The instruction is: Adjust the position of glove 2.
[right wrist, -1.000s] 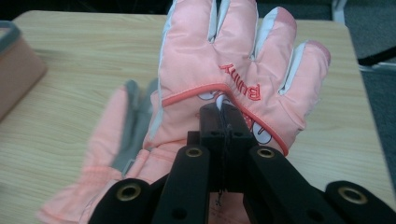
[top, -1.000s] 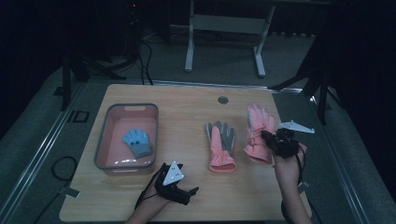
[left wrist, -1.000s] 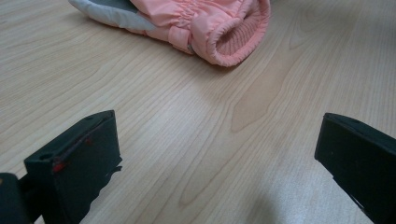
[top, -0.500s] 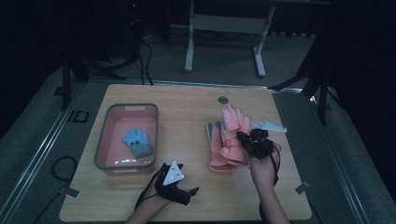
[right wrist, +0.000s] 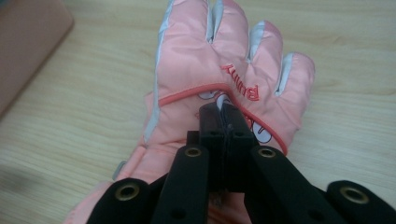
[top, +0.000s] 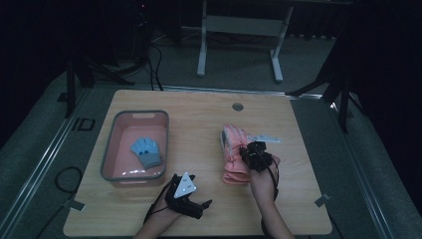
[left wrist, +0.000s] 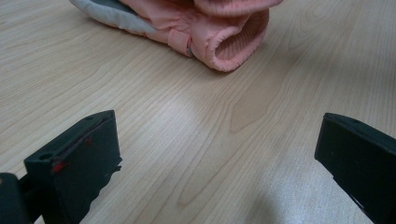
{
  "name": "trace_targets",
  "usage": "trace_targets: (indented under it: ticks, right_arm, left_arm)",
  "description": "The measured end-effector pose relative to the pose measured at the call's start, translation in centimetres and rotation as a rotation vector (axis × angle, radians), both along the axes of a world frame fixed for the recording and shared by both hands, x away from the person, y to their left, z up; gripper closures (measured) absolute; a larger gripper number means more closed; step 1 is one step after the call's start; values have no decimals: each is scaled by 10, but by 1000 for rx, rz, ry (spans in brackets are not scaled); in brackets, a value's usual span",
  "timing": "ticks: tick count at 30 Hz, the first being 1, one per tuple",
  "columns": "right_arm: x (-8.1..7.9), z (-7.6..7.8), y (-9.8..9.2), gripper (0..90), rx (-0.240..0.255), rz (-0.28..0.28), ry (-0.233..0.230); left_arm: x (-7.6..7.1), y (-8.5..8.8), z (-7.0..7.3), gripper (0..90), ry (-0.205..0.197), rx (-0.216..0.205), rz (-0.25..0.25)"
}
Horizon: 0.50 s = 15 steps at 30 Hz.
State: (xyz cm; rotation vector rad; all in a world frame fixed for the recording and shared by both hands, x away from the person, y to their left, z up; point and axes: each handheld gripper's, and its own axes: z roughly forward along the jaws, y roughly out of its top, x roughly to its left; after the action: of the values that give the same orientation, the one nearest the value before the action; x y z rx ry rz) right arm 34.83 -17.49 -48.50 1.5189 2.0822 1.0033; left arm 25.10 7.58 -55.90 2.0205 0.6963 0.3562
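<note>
A pink glove with "BUNNY" lettering lies back-up on top of a second pink glove near the table's middle right. My right gripper is shut on the fabric of the top glove's back; in the high view the right gripper sits over the stack. My left gripper rests near the front edge, open, with nothing between its jaws. In the left gripper view the left gripper faces the gloves' knitted cuff across bare wood.
A pink bin with a grey rim stands at the left and holds a small blue glove. Its corner lies to the left of the gloves. A round grommet is set in the table's far side.
My right gripper has carried the pink glove leftward and set it on top of the other pink glove, covering its grey palm. The left gripper has not moved.
</note>
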Motion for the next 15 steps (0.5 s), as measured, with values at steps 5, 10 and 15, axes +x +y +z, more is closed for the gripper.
trace_targets:
  ticks: [5, 10, 15]
  right_arm:
    - [2, -9, 8, 873, -33, 42, 0]
    - [4, -7, 5, 837, -35, 67, 2]
    - [-2, 0, -1, 646, -7, 101, -37]
  left_arm:
    - [0, 0, 0, 3, 1, 2, 1]
    - [1, 0, 0, 3, 5, 2, 3]
    - [2, 1, 0, 3, 18, 0, 7]
